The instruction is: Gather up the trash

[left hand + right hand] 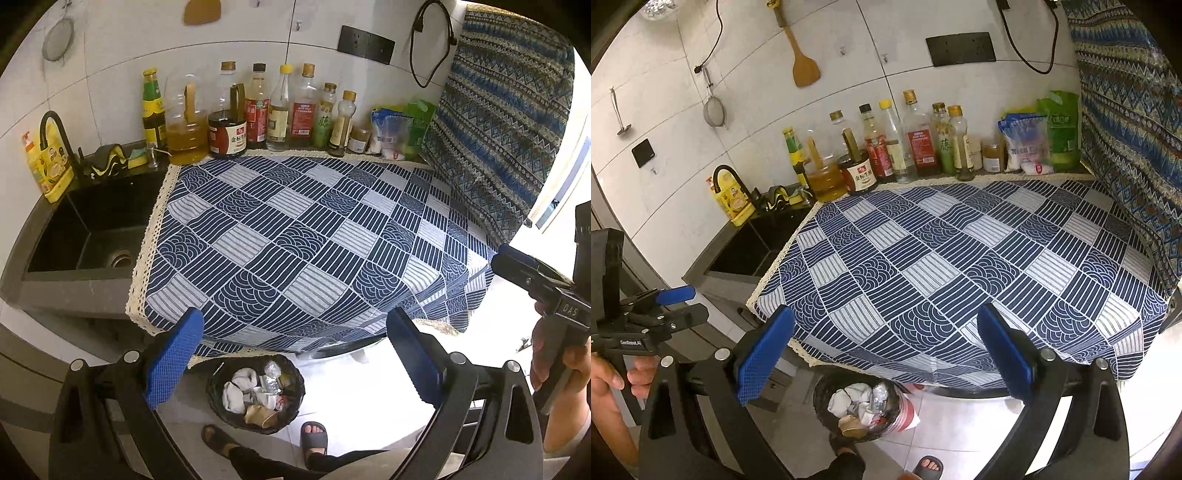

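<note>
While jaws gape, trash bin (256,394) upright, mouth up.

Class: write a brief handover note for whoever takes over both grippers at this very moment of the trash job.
Left gripper: open, holding nothing.
Right gripper: open, holding nothing.
Both hang at the near edge of the patterned tablecloth.
Trash bin stands on the floor below that edge, holding crumpled paper and wrappers.
Done: no loose trash visible on the cloth.
Left: possibly nothing; check the bottles and bags at the wall before stopping.
</note>
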`<state>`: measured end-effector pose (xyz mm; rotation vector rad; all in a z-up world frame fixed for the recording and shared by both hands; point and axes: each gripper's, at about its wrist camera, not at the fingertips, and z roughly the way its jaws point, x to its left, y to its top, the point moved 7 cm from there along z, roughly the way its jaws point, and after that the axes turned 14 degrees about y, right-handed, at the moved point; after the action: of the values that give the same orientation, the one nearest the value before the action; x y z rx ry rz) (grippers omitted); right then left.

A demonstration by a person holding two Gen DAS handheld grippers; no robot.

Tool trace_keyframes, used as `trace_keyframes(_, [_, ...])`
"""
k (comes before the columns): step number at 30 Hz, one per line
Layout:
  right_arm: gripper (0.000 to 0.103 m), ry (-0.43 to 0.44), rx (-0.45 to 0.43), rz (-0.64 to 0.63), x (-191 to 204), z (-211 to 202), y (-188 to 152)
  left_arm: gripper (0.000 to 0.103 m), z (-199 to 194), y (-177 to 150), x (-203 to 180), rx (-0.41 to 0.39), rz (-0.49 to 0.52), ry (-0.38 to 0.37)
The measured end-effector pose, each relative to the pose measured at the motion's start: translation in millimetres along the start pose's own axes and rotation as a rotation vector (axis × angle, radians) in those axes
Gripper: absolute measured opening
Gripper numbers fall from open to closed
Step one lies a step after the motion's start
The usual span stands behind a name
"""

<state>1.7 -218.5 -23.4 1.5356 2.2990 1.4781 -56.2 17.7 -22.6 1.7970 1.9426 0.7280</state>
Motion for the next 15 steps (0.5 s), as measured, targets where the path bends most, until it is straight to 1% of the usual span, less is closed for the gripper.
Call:
trace_keyframes(3, [0.098,-0.002,0.0,-0.002,-1.8,-3.0,1.5,0.096,-2.1,2.4,-1.2,-0.011,-0.006,0.021])
trace_keyframes(11, [0.098,-0.003,0.008,-0.005,-3.3,-7.1,3.8,0.096,-2.7,3.6,-2.2,-0.005,-0.025,0.021])
trace_keyframes(15, [0.098,-0.008,0.012,-0.011,-3.8,-7.0,4.0,0.096,-3.6,4.4,-2.7,-0.006,-0.012,0.035])
